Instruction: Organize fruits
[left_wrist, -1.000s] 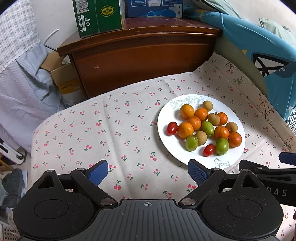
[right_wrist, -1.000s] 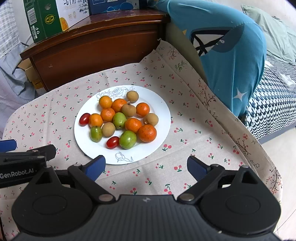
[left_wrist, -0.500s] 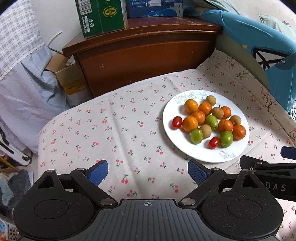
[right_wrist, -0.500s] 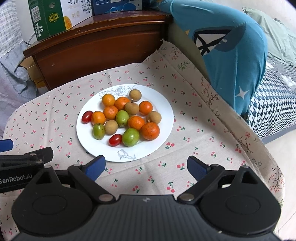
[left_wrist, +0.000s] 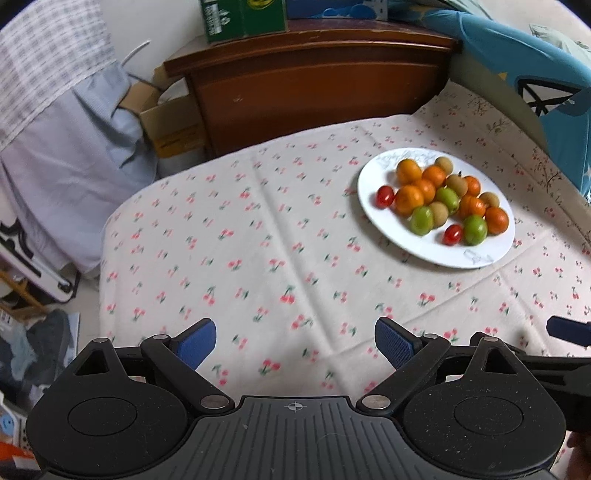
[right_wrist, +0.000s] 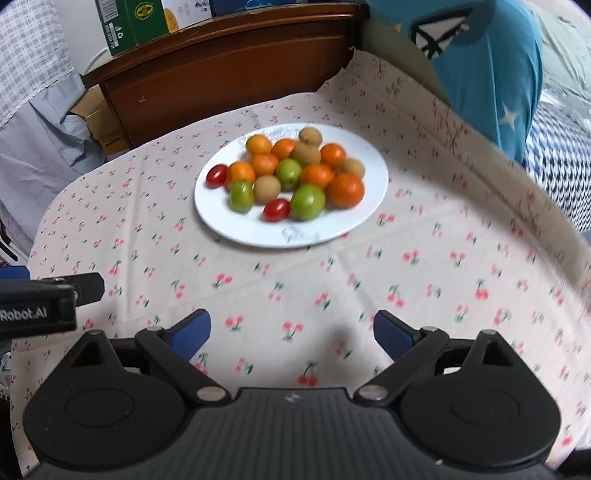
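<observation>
Both tools hang above the near edge of the worktop (left_wrist: 258, 236), which is covered by a cherry-print cloth. The left tool (left_wrist: 295, 341) has its blue pads spread wide with nothing between them; the right tool (right_wrist: 291, 330) is just as wide and just as empty. The fruits (right_wrist: 291, 173) sit heaped on a white plate (right_wrist: 240, 225) (oranges, green ones, brownish ones and two small red tomatoes, all touching or nearly so). The plate lies well ahead of both tools, toward the right side of the cloth. Behind the worktop stands a dark wooden cabinet (left_wrist: 314, 81).
</observation>
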